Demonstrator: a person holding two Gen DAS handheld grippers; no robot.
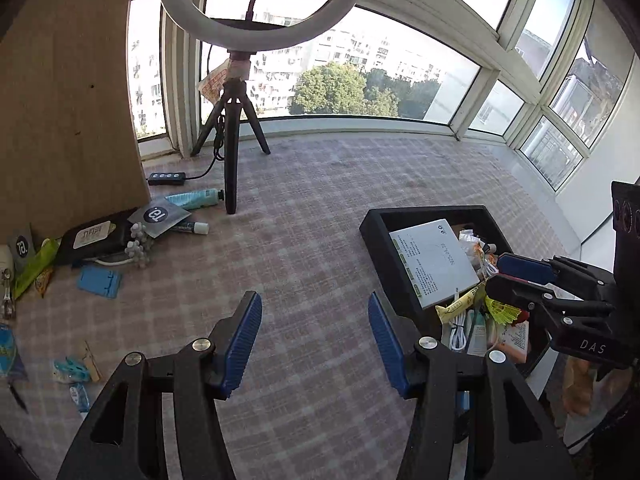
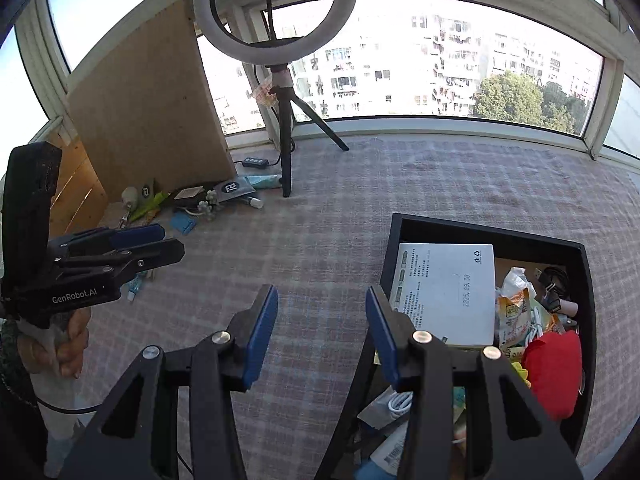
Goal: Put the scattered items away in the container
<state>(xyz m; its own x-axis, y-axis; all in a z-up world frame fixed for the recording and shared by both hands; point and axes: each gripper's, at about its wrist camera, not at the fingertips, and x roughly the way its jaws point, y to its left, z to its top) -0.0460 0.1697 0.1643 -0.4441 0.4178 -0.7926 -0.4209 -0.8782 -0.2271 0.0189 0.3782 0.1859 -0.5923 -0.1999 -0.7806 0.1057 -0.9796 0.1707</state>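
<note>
In the left wrist view my left gripper (image 1: pixel 314 308) is open over the checked tablecloth, with nothing between its blue pads. To its right is the black container (image 1: pixel 372 228), holding a white box (image 1: pixel 434 264), snack packets and cables. My right gripper (image 1: pixel 496 272) hangs over it. In the right wrist view the right gripper (image 2: pixel 322 300) stands open and empty at the container's (image 2: pixel 586 280) left rim, beside the white box (image 2: pixel 448 292) and a red item (image 2: pixel 556 368). Scattered at far left lie a blue stand (image 1: pixel 99 281), a tube (image 1: pixel 196 199), a grey pouch (image 1: pixel 158 216) and a black pack (image 1: pixel 94 238).
A ring light on a black tripod (image 1: pixel 232 160) stands at the back, its cable running to a controller (image 1: pixel 166 178). A wooden board (image 1: pixel 68 100) leans at the left. Windows close off the far side. Clips (image 1: pixel 72 370) lie near the left edge.
</note>
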